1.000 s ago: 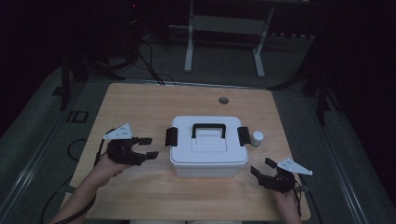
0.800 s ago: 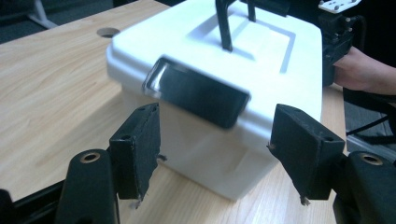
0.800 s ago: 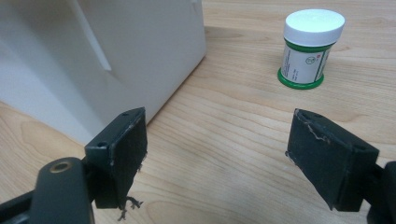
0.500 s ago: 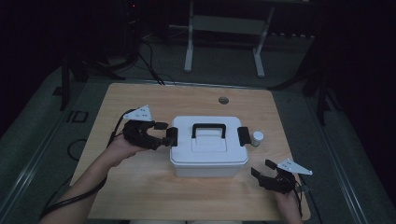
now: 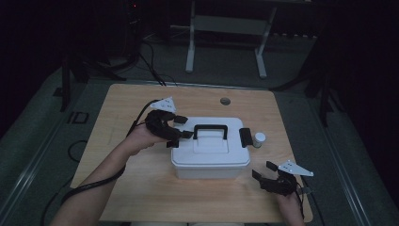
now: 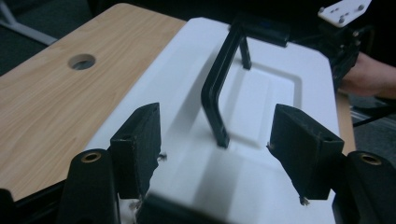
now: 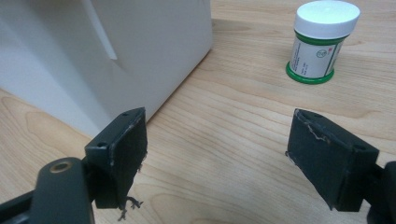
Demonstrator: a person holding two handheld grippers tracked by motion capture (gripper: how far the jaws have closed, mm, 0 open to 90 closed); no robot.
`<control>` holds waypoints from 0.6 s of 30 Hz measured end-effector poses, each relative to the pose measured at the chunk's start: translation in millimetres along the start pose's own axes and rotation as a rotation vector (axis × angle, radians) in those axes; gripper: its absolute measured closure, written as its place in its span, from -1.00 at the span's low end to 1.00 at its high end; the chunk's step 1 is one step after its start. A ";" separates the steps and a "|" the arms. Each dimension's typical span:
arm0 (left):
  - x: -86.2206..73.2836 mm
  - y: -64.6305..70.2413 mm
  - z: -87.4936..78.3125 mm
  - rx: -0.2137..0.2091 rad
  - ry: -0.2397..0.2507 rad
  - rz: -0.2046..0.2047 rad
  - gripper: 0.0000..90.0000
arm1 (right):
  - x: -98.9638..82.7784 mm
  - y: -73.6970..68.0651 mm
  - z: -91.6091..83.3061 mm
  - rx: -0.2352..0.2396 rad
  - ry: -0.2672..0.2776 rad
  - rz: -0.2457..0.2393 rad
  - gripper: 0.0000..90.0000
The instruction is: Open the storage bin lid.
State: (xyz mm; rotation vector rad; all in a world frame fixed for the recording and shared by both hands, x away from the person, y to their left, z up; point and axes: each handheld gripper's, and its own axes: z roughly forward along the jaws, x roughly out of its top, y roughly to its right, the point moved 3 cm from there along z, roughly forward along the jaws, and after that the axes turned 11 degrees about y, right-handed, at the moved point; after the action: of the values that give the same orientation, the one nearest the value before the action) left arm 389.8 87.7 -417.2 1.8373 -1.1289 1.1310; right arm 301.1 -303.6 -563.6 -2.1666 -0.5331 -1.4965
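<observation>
A light wooden table [image 5: 141, 188] bears a white plastic lidded box [image 5: 210, 157] at its middle, black carrying handle [image 5: 210, 128] upright on the lid. A small white-capped jar with a green label [image 5: 259, 139] stands just beside the box's right latch. The left gripper [image 5: 181, 128] hovers over the lid's left end, jaws spread and empty, forearm angled in. The right gripper [image 5: 263, 170] rests low near the box's right front corner, jaws wide apart, holding nothing.
</observation>
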 end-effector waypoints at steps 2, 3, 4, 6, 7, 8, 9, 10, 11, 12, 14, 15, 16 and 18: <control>1.6 -1.3 5.4 -0.004 -0.004 0.010 -0.13 | -0.4 -0.4 0.0 0.000 -0.004 -0.004 -0.56; 2.6 -1.9 7.7 -0.016 0.000 0.008 -0.11 | -0.5 -0.4 0.0 0.001 -0.005 -0.004 -0.56; 3.8 -2.5 10.0 -0.027 0.003 0.003 -0.05 | -0.5 -0.5 0.0 0.002 -0.003 -0.003 -0.56; 5.9 -4.0 15.4 -0.031 -0.012 0.002 -0.03 | -0.5 -0.5 -0.1 0.003 -0.004 -0.003 -0.56; 6.9 -4.7 18.6 -0.034 -0.025 0.007 0.02 | -0.4 -0.3 -0.2 0.003 -0.001 -0.002 -0.56; 7.9 -5.2 21.6 -0.030 -0.037 0.012 0.03 | -0.3 -0.1 -0.2 0.003 0.001 -0.001 -0.56; 9.0 -5.7 24.4 -0.041 -0.045 0.006 0.03 | -0.2 0.0 -0.3 0.005 0.001 0.000 -0.56; 10.0 -5.9 26.8 -0.051 -0.052 0.006 0.08 | -0.2 0.1 -0.4 0.005 0.001 0.000 -0.56; 11.0 -5.9 29.1 -0.050 -0.057 0.013 0.11 | -0.2 0.2 -0.5 0.005 0.002 0.001 -0.56; 11.7 -5.9 31.7 -0.061 -0.065 0.006 0.11 | -0.1 0.0 -0.7 0.008 0.002 0.003 -0.56; 12.5 -4.9 36.8 -0.064 -0.080 0.020 0.17 | -0.5 0.0 -0.8 0.008 0.000 -0.001 -0.56; 12.5 -4.5 39.2 -0.071 -0.091 0.027 0.21 | -0.6 0.0 -0.8 0.008 -0.002 -0.001 -0.56; 12.5 -3.9 41.4 -0.074 -0.092 0.031 0.25 | -0.5 0.0 -0.8 0.009 0.000 -0.001 -0.56; 11.8 -2.6 45.3 -0.083 -0.101 0.033 0.29 | -0.4 0.0 -0.9 0.010 0.001 0.000 -0.56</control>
State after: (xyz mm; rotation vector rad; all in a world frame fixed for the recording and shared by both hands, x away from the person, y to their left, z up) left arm 409.4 45.6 -423.9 1.8350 -1.2485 1.0042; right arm 300.3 -304.2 -563.7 -2.1580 -0.5390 -1.4921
